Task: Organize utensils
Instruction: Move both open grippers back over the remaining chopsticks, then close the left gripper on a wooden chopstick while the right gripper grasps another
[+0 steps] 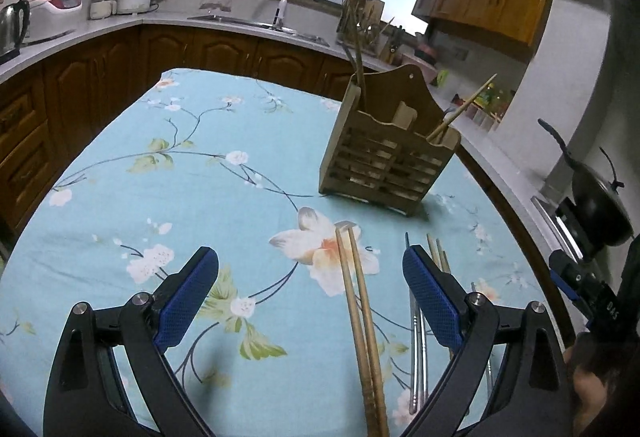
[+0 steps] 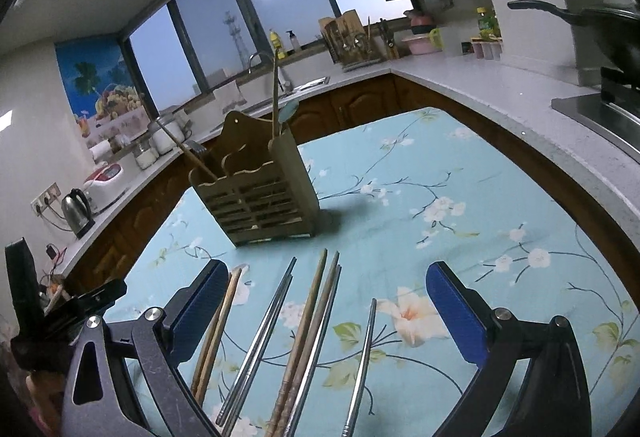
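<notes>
A wooden slatted utensil holder stands on the floral tablecloth, with chopsticks sticking out of its compartments; it also shows in the right wrist view. My left gripper is open above a pair of light wooden chopsticks lying between its fingers. My right gripper is open over several loose chopsticks: a metal pair, a dark wooden pair, a single metal one, and a light wooden pair by its left finger. Metal chopsticks also lie by my left gripper's right finger.
The table has a light blue floral cloth. Kitchen counters with wooden cabinets surround it. A kettle and rice cooker stand on the left counter. A black wok sits on the stove at right.
</notes>
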Demonstrator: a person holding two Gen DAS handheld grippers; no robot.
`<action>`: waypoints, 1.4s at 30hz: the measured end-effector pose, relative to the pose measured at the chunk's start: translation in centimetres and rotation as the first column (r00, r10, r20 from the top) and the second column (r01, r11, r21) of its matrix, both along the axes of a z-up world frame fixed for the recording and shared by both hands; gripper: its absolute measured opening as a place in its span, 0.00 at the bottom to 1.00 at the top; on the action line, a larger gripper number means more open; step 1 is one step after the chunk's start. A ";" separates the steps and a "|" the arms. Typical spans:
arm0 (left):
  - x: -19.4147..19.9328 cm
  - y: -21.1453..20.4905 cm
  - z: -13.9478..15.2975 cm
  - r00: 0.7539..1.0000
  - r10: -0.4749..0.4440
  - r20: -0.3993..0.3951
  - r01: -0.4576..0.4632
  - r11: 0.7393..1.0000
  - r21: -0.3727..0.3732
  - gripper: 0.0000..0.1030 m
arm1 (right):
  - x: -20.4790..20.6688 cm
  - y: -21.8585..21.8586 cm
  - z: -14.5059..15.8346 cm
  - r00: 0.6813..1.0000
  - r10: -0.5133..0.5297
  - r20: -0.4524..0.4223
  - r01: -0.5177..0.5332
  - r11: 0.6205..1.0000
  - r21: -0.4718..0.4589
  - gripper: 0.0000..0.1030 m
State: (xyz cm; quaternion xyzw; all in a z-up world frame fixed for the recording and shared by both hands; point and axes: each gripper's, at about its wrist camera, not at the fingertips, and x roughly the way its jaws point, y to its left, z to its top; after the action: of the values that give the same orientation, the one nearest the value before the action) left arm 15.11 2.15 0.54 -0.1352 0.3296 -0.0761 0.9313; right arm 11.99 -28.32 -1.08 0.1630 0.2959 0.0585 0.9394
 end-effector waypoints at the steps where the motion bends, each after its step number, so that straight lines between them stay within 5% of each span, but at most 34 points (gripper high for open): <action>1: 0.2 0.0 -0.1 1.000 -0.003 -0.006 0.003 1.000 0.002 0.93 | 0.1 0.2 -0.1 1.000 0.003 -0.005 -0.003 1.000 -0.004 0.97; 7: 1.7 -0.7 -0.6 0.998 -0.028 -0.058 0.031 0.999 0.038 0.87 | 1.5 1.3 -0.4 0.999 0.032 -0.034 -0.033 0.999 -0.036 0.89; 18: 5.9 -3.4 -2.4 0.974 -0.127 -0.185 0.138 0.989 0.049 0.59 | 6.2 3.9 -2.6 0.977 0.123 -0.175 -0.134 0.990 -0.050 0.34; 35: 11.0 -6.5 -6.4 0.926 -0.199 -0.321 0.234 0.969 0.073 0.27 | 12.4 5.6 -7.6 0.913 0.155 -0.377 -0.192 0.979 -0.064 0.20; 38: 11.2 -6.8 -6.5 0.930 -0.204 -0.307 0.243 0.966 0.094 0.25 | 12.9 5.9 -8.0 0.911 0.151 -0.384 -0.198 0.977 -0.084 0.19; 42: 11.5 -7.4 -6.6 0.934 -0.202 -0.297 0.249 0.959 0.133 0.10 | 13.1 6.5 -8.0 0.915 0.143 -0.378 -0.203 0.972 -0.123 0.14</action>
State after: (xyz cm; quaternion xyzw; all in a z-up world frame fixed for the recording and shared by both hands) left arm 26.66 -5.21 -6.10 -0.0263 0.4766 -0.1347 0.8684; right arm 25.06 -21.81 -9.05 0.0685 0.4830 0.0861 0.8687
